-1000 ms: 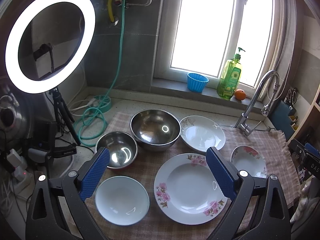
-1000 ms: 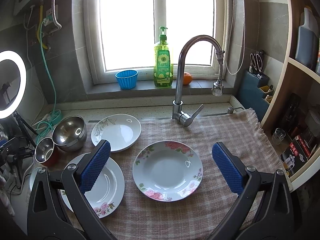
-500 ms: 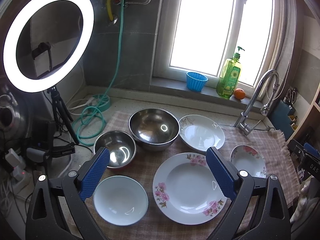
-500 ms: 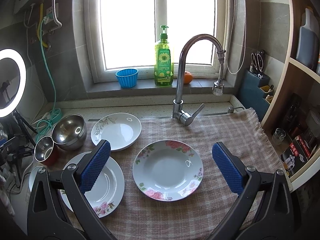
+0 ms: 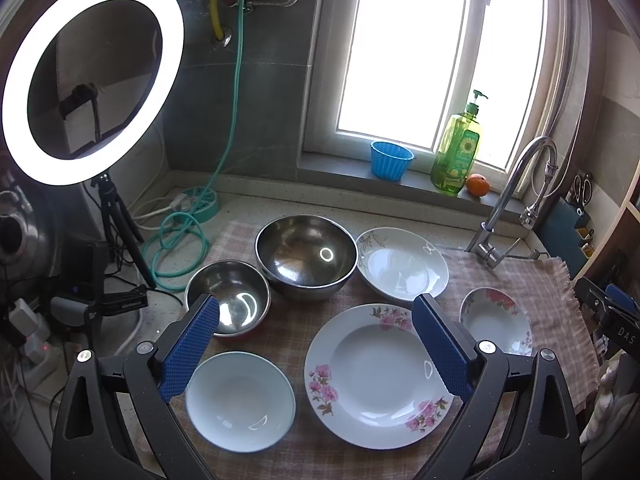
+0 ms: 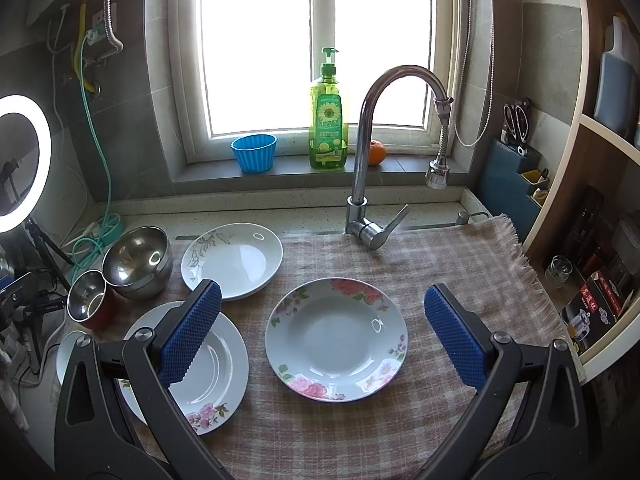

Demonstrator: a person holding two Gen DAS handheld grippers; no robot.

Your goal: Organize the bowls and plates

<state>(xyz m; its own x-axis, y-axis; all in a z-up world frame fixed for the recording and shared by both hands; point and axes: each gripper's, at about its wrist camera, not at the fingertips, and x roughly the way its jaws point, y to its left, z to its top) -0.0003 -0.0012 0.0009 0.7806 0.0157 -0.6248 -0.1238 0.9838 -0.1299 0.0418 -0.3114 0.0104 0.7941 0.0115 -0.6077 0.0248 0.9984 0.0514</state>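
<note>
On the checked cloth (image 5: 532, 280) lie a large flowered plate (image 5: 376, 368), a small flowered deep plate (image 5: 496, 320), a white leaf-patterned plate (image 5: 404, 264), a plain white bowl (image 5: 240, 400), a small steel bowl (image 5: 230, 298) and a large steel bowl (image 5: 306, 256). My left gripper (image 5: 316, 344) is open and empty above the large plate and white bowl. My right gripper (image 6: 322, 332) is open and empty above the small flowered deep plate (image 6: 336, 338). The large plate (image 6: 208, 364), leaf plate (image 6: 232, 258) and steel bowls (image 6: 136, 254) lie to its left.
A tap (image 6: 368, 200) stands behind the cloth. On the sill are a blue cup (image 6: 254, 152), a green soap bottle (image 6: 326, 120) and an orange (image 6: 376, 152). A ring light (image 5: 92, 76) and cables stand left. Shelves (image 6: 592, 240) are right.
Both grippers stay open. The left wrist view has shifted slightly; the dishes sit a little further left and the view tilts up a touch. Nothing on the cloth has moved.
</note>
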